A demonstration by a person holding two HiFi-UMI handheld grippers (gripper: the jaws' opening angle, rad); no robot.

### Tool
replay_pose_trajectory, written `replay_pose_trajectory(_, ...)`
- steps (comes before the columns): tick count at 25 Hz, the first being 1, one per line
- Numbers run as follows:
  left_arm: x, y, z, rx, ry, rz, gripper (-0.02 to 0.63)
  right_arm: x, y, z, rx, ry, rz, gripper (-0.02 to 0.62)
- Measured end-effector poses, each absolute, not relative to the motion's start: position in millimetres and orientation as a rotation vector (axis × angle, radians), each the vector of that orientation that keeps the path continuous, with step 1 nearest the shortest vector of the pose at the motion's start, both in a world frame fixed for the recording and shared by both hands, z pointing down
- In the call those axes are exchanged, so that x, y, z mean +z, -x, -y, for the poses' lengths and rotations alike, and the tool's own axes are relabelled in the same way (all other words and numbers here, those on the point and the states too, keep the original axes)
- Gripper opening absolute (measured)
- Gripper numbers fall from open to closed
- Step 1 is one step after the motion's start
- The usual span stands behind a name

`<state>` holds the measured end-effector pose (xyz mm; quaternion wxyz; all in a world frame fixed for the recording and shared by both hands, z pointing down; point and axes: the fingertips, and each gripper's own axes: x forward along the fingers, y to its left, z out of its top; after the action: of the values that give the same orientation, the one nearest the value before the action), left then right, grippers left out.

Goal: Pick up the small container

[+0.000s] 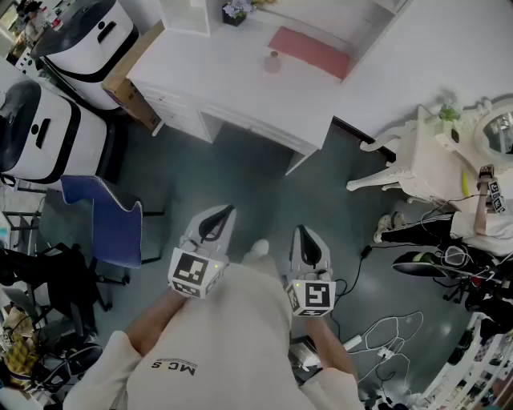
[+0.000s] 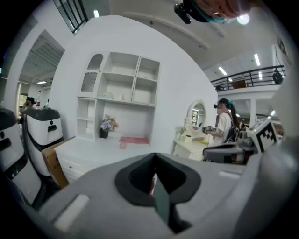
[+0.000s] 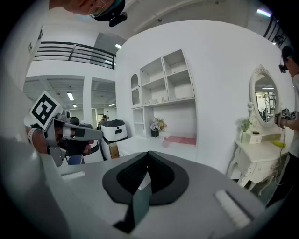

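Left gripper (image 1: 227, 212): jaws closed tip to tip, nothing between them

Right gripper (image 1: 304, 232): jaws also pressed together, nothing held

I have both held out in front of my chest, side by side and well short of the desk (image 1: 240, 92). Each is tipped slightly down and aimed toward it, with bare floor (image 1: 264, 184) between the tips and the desk's front edge

Container (image 1: 273, 62): small, pinkish, upright on the desk top toward the back. It is just beside the corner of the mat (image 1: 309, 51); I cannot tell whether they touch. It is well apart from both grippers

Flowers (image 1: 236, 10) are at the desk's back edge, left of the container

A box (image 1: 128, 80) leans at the desk's left end

The chair (image 1: 116, 224), blue, is well off the desk's front left corner

The vanity (image 1: 417, 160) is to the right of the desk, and a person (image 1: 481, 212) is beside it
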<state>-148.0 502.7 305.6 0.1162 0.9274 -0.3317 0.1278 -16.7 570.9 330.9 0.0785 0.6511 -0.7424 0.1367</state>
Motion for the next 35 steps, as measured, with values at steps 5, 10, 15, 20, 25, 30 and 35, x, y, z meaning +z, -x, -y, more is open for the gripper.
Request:
replay_pose_trajectory(5,317,127,-510,0.403,-2.675,1.021,0.000,331,-8,-578,0.376,-1.930,2.256,-0.006)
replay_pose_trajectory(10,328,97,-521,0.394,-2.632,1.078,0.000,319,-39,-591,0.277,-1.888,2.364,-0.009)
replay_pose_trajectory(15,331,91,-521,0.363,-2.575,1.160,0.000,330,-56,-587,0.287,-1.845,2.360,-0.009)
replay_pose_trajectory(20,330,95,-506,0.363,-2.550,1.194,0.000,344,-69,-565,0.412,-1.875,2.321,-0.009)
replay_pose_trajectory(25,336,109,-462,0.344,-2.509,1.231,0.000,348,-69,-528,0.407,-1.861,2.317,-0.009)
replay_pose_trajectory(30,347,114,-390,0.348,-2.483,1.197,0.000,352,-67,-458,0.431,-1.871,2.289,-0.009)
replay_pose_trajectory(35,337,93,-291,0.359,-2.530,1.137,0.000,343,-77,-358,0.455,-1.890,2.294,-0.009)
